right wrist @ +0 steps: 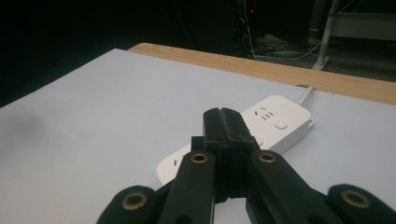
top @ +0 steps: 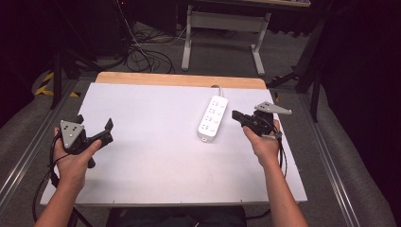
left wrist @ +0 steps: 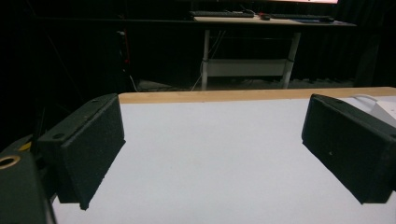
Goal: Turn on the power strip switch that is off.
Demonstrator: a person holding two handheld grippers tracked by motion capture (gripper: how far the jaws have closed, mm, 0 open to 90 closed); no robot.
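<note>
Seemingly glossy plastic power strip

Open white board, one obstacle right of centre

The white board is left bare across its left, middle and near parts, so free passage is offered there. The way is blocked only by the white power strip, laid right of centre, its cord run to the far wooden edge.

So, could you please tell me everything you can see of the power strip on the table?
The power strip is a white, glossy plastic bar with rounded corners, lying flat on the white table sheet. Its top carries rows of socket slots and a round button. A white cable leaves its far end. Nothing touches it; the right gripper sits shut beside it.
</note>
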